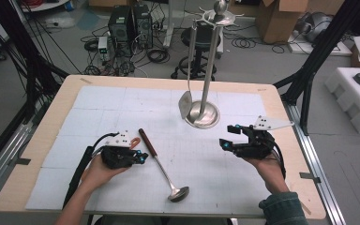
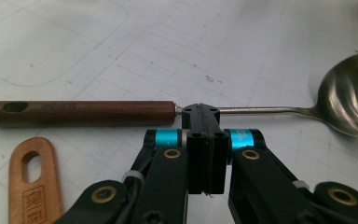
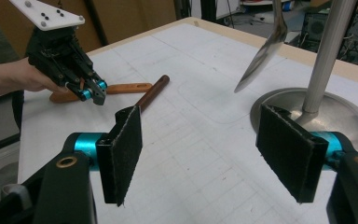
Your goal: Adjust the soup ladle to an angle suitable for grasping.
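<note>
1. My left gripper [image 2: 204,116]: jaws pressed together, empty, tips just short of the ladle [image 2: 214,109] where its wooden grip meets the steel shaft.
2. My right gripper [image 3: 214,154]: jaws spread wide, empty, near the stand [image 3: 328,56].
3. Ladle lies flat on the table [image 1: 98,103], bowl toward me.
4. To grasp well: open first, straddle the grip, then close squarely.

Wooden table [image 1: 51,140], white gridded mat [image 1: 122,108] on top, ladle [image 1: 161,166] (wood-handled), steel utensil stand [image 1: 202,115]
</note>
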Available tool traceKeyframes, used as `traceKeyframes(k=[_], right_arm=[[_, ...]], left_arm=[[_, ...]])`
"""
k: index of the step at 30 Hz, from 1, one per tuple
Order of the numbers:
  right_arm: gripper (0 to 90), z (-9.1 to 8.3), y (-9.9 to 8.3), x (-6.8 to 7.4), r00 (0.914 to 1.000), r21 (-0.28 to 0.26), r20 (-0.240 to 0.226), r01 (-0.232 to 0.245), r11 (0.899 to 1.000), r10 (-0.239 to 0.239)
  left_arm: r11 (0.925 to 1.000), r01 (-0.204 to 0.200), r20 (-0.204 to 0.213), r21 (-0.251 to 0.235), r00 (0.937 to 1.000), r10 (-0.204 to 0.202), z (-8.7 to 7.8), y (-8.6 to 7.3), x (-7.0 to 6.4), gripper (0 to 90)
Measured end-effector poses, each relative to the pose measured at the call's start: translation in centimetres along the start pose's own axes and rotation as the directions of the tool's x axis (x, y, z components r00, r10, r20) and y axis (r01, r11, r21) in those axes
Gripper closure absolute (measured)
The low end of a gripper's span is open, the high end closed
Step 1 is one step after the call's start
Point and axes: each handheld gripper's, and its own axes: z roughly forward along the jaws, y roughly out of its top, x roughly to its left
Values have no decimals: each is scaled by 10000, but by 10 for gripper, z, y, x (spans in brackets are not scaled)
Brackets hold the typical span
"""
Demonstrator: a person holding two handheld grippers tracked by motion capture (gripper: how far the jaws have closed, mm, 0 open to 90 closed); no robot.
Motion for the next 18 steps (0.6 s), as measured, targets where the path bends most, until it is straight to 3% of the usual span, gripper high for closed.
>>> traceKeyframes(k=[18], right_arm=[[314, 5, -8, 3, 9999, 241, -130, -76, 9997, 79]], left_arm=[[9991, -148, 294, 394, 9995, 136, 18, -1, -3, 894]])
